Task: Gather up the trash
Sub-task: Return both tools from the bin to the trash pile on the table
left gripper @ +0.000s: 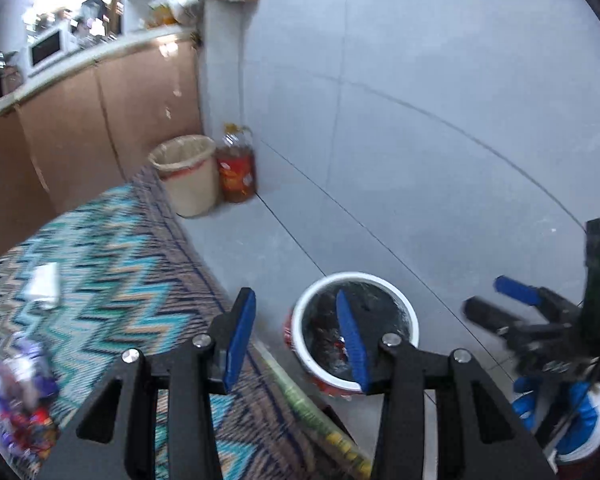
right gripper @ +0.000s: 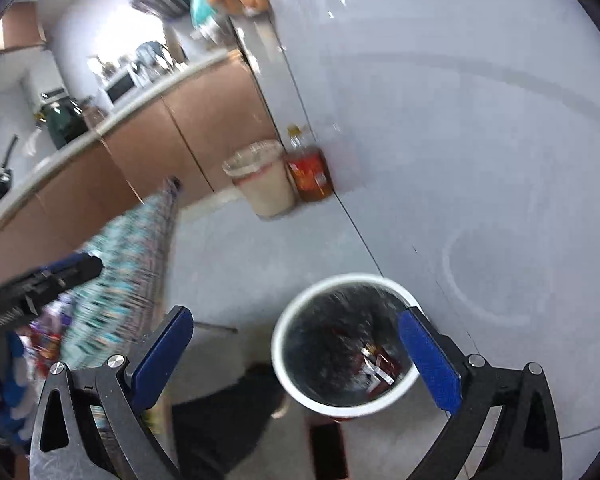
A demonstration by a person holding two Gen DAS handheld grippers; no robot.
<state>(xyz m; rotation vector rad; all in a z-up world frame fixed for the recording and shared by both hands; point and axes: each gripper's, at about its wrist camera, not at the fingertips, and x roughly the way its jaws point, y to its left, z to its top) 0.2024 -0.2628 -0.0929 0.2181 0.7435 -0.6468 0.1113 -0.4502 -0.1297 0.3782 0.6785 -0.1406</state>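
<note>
From the left wrist view, the left hand-held gripper (left gripper: 296, 336) is partly open and holds nothing; its blue pads are free in the air, above the edge of the tabletop (left gripper: 112, 240) with the zigzag cloth. Below it on the floor stands the trash bin (left gripper: 300, 320) with a white rim and black liner. A crumpled wrapper (left gripper: 20, 392) lies on the cloth at the left (blurred, I cannot read it), and a white paper (left gripper: 44, 284) is nearby.

From the right wrist view, the right hand-held gripper (right gripper: 296, 352) is wide open and empty, over the same trash bin (right gripper: 278, 344), where red packaging (right gripper: 376, 368) lies inside. I judge that a drop is finished; the next move calls for reaching to the wrapper on the cloth.
</note>
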